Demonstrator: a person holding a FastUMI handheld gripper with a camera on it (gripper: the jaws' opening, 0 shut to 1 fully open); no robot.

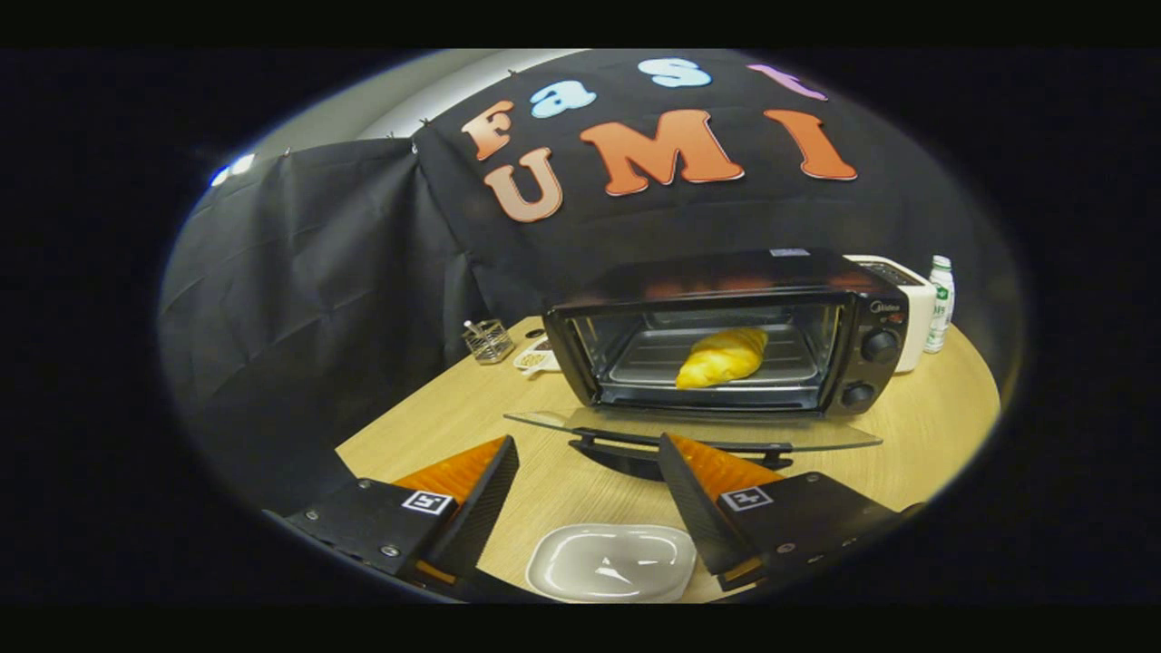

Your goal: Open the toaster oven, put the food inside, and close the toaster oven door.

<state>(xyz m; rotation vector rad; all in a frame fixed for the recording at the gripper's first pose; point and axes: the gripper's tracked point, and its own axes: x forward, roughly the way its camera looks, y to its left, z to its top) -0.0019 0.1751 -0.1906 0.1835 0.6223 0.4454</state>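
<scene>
Jaws apart, plate [612, 562] on wood table [934, 426]

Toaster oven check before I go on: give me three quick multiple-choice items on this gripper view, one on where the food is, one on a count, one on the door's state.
1. Where is the croissant?
A. On the white dish
B. On the tray inside the toaster oven
C. Between the fingers

2. How many knobs show on the oven's front panel?
A. Two
B. Four
C. None

3. How is the glass door?
A. Shut
B. Folded down open
C. Taken off

Key: 1 B, the croissant lies on the tray in the oven cavity, while the white dish between the fingers is bare. 2 A, one knob sits above the other. 3 B, the door lies flat ahead of the open gripper, its handle towards the fingers.
</scene>
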